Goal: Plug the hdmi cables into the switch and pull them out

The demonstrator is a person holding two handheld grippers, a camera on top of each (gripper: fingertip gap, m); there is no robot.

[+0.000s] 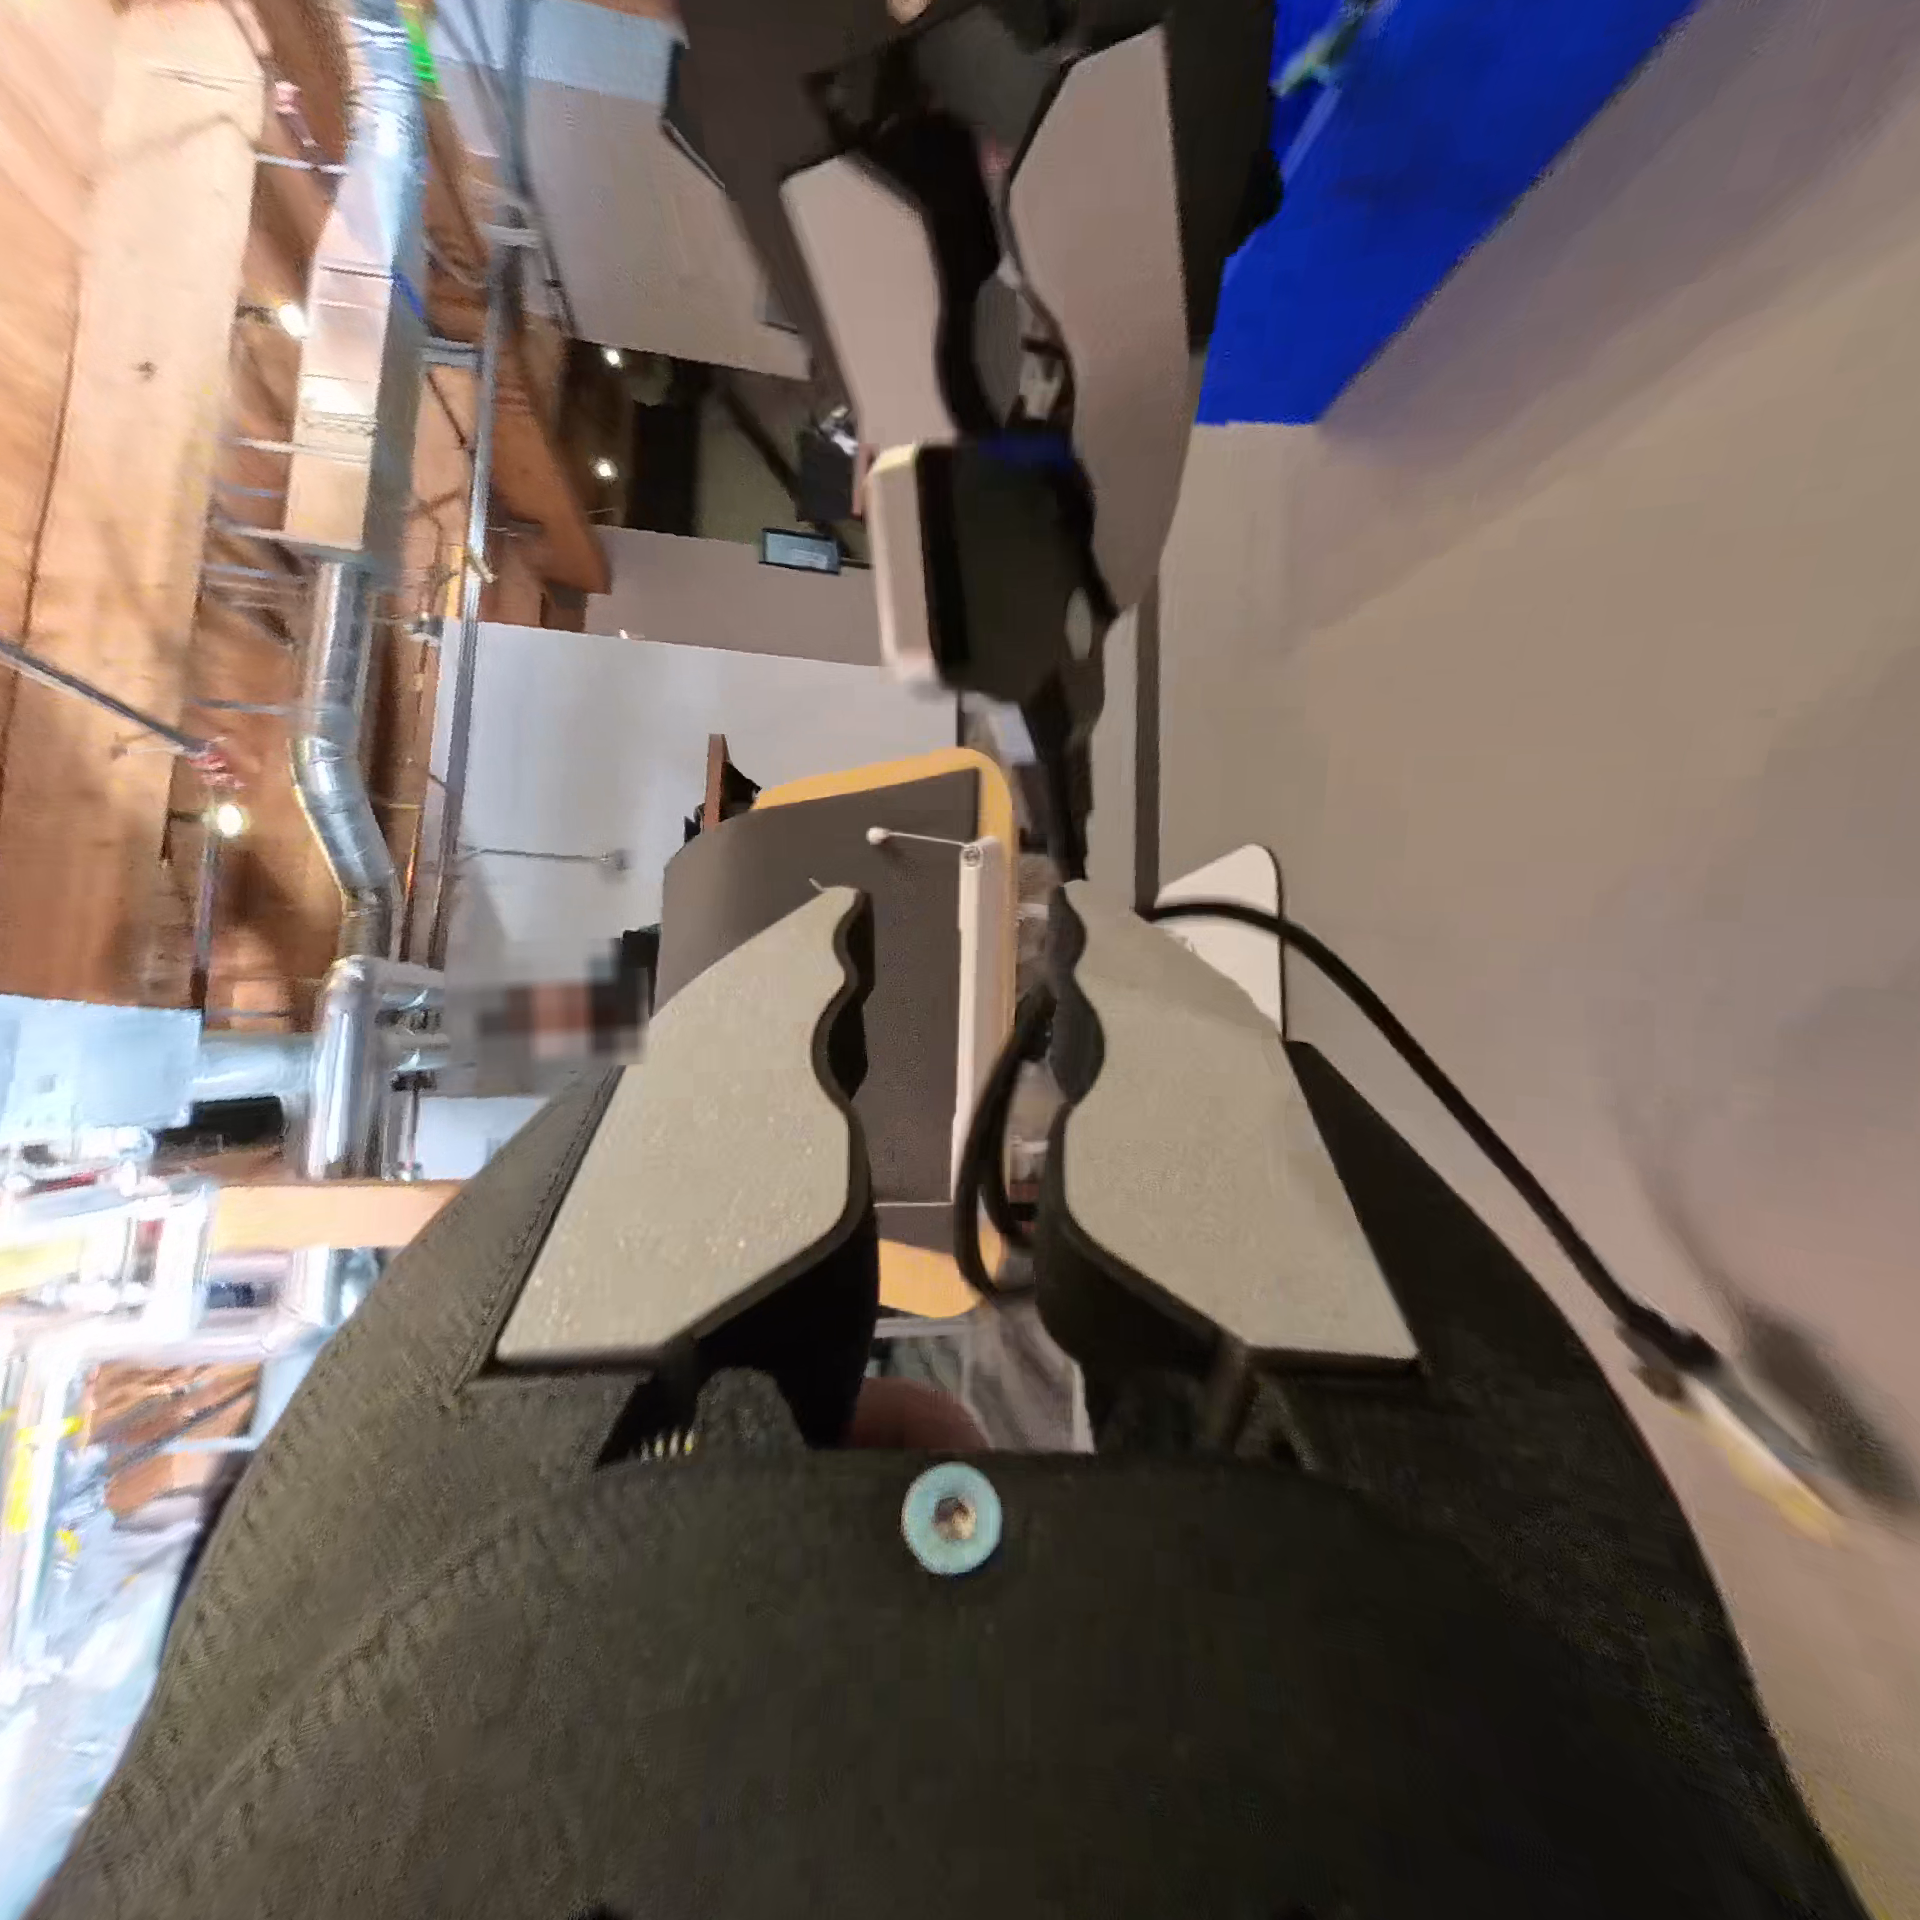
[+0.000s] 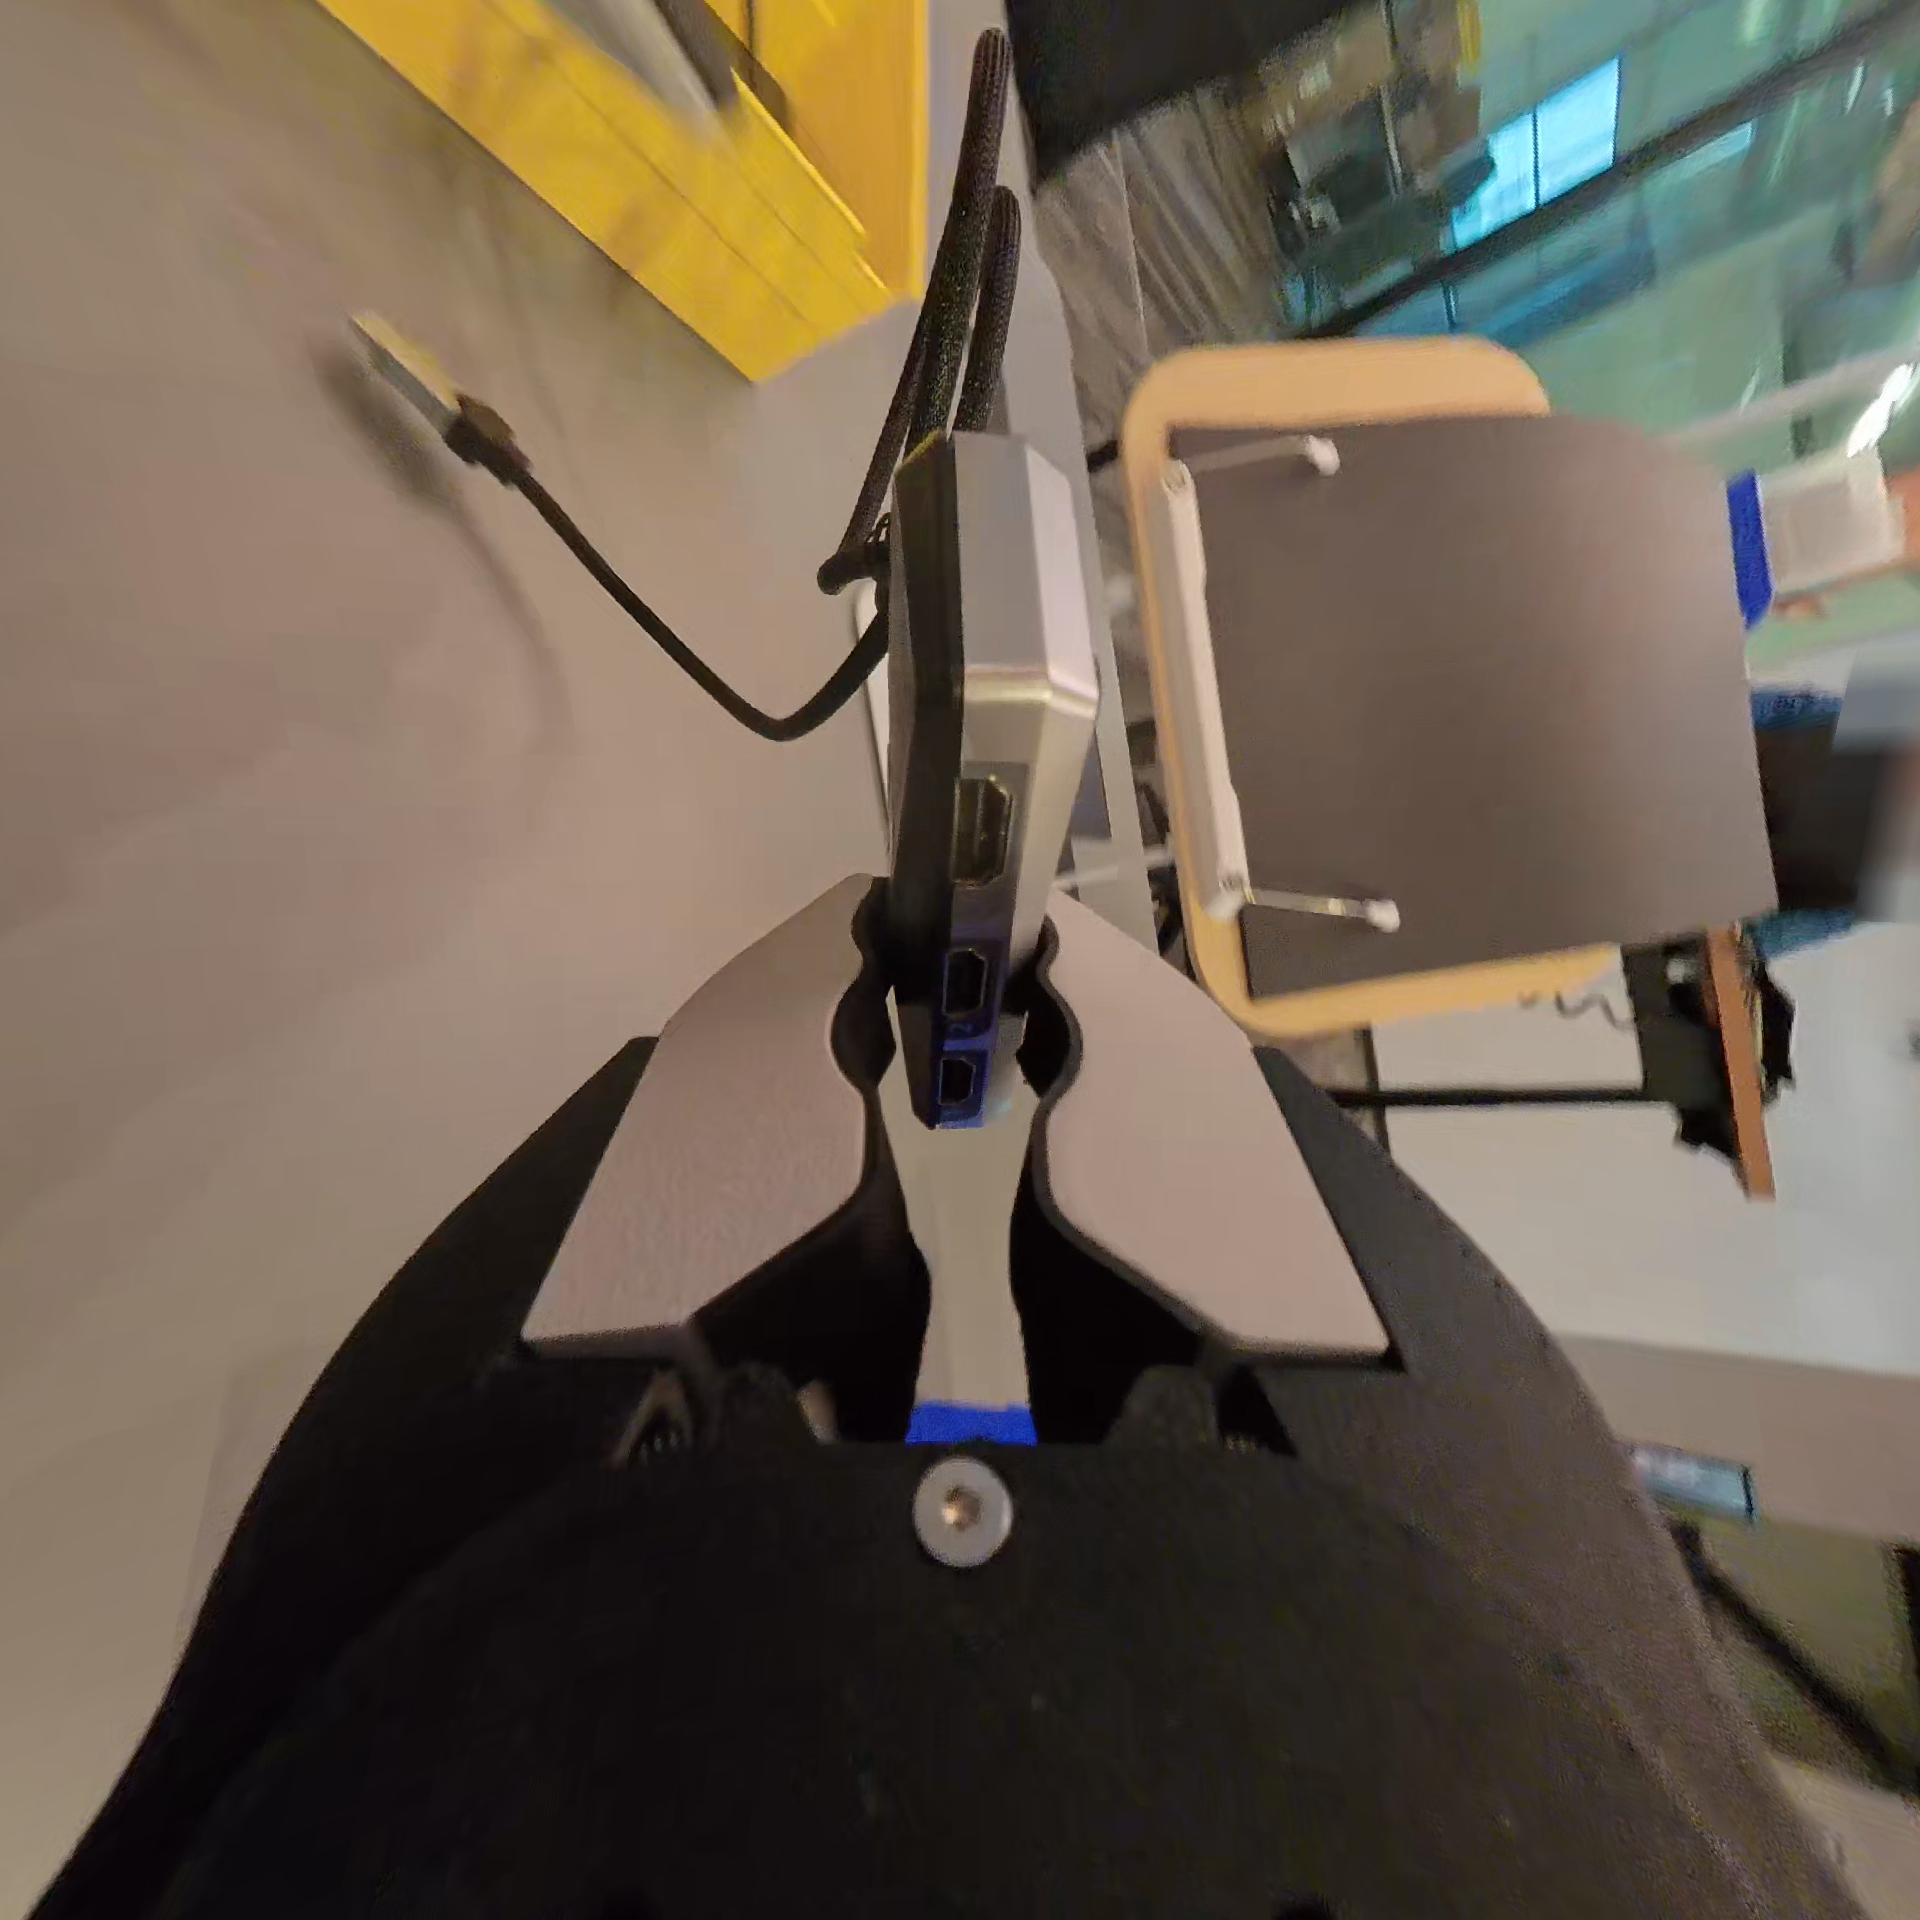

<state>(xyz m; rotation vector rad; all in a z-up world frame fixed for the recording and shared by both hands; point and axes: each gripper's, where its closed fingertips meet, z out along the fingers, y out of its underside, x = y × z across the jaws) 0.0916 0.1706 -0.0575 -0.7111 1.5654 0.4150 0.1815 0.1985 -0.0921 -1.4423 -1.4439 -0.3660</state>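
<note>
My right gripper [image 2: 951, 935] is shut on one end of the grey and black HDMI switch [image 2: 1023, 582] and holds it on edge above the grey table [image 2: 260, 883]. Three ports [image 2: 982, 831] on its side face me and are empty. Two black braided HDMI cables [image 2: 977, 260] run away beyond its far end. A thin black cable [image 2: 644, 613] leads from the switch to a plug [image 2: 416, 384] lying on the table. My left gripper [image 1: 961, 925] is open and empty. It points toward the right gripper [image 1: 997, 436] and the switch [image 1: 925, 561]. A black cable loop [image 1: 982, 1143] shows behind the gap.
A chair with a pale wooden frame and dark seat [image 2: 1455, 675] stands past the table edge; it also shows in the left wrist view [image 1: 914, 1039]. A yellow box [image 2: 665, 156] lies on the table. A blue surface [image 1: 1403, 208] is beyond the table. The grippers' ends are close to 11 centimetres from one another.
</note>
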